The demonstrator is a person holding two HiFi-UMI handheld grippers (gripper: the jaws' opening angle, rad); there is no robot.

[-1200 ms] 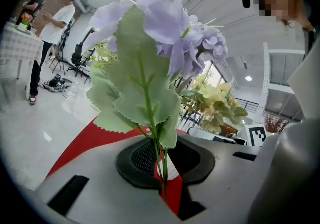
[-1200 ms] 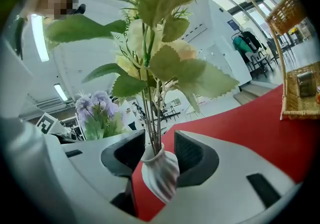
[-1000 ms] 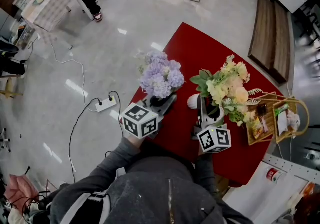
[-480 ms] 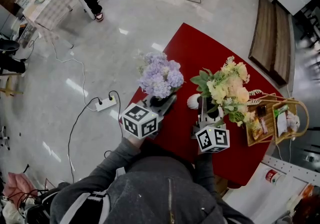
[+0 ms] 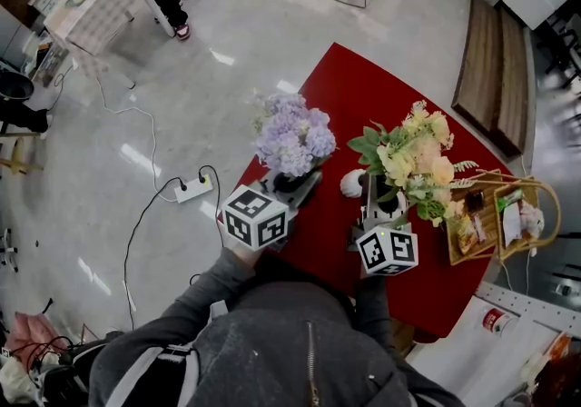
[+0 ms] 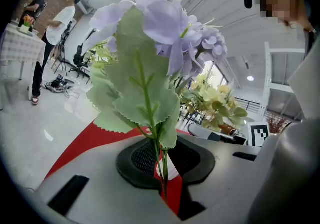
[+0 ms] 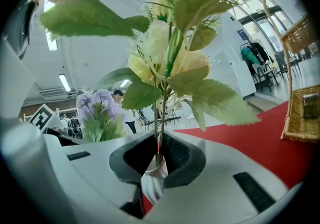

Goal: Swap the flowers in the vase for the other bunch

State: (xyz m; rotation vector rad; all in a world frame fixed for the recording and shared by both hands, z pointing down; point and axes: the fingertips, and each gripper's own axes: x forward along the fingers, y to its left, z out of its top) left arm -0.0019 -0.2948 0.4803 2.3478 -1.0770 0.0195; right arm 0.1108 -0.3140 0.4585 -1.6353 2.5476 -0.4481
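The purple hydrangea bunch (image 5: 292,137) stands upright off the table's left edge, its thin stems (image 6: 161,168) pinched in my left gripper (image 6: 162,164), which is shut on them. The yellow bunch (image 5: 413,158) rises from the white vase (image 5: 351,183) on the red table (image 5: 363,87). My right gripper (image 7: 159,155) has just been closing and now has the yellow bunch's stems (image 7: 161,118) pressed between its pads, right above the vase's mouth (image 7: 154,180). In the head view the right gripper (image 5: 377,207) sits level in front of the vase.
A wicker basket (image 5: 497,180) with packets stands on the table to the right of the yellow bunch, and shows as a wicker basket (image 7: 300,93) in the right gripper view. A power strip (image 5: 192,189) and cables lie on the floor to the left. A wooden bench (image 5: 495,60) stands beyond the table.
The right gripper's jaws have closed in on the yellow bunch's stems. Both hands and the purple bunch have kept their places.
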